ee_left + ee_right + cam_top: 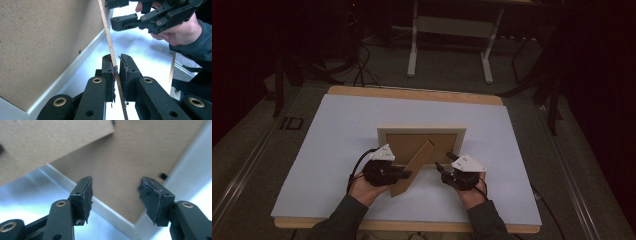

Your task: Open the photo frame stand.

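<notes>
There is one picture frame [421, 132], in the middle of the high view. It lies face down, so its brown back shows. It has one brown stand flap [414, 167], which sticks out toward the lower middle of the picture.

There are two grippers. One is the left gripper [404, 173], at lower left of the frame. One is the right gripper [439, 167], at lower right. Each gripper has two black jaws, so that makes four jaws. Two hands hold them, one each.

There is one table [337, 150] with one pale blue top.

Small black clips sit on the frame's back in the right gripper view, maybe two, but it is blurry.

At the top of the high view stands one white rack [451, 30] with two legs.
</notes>
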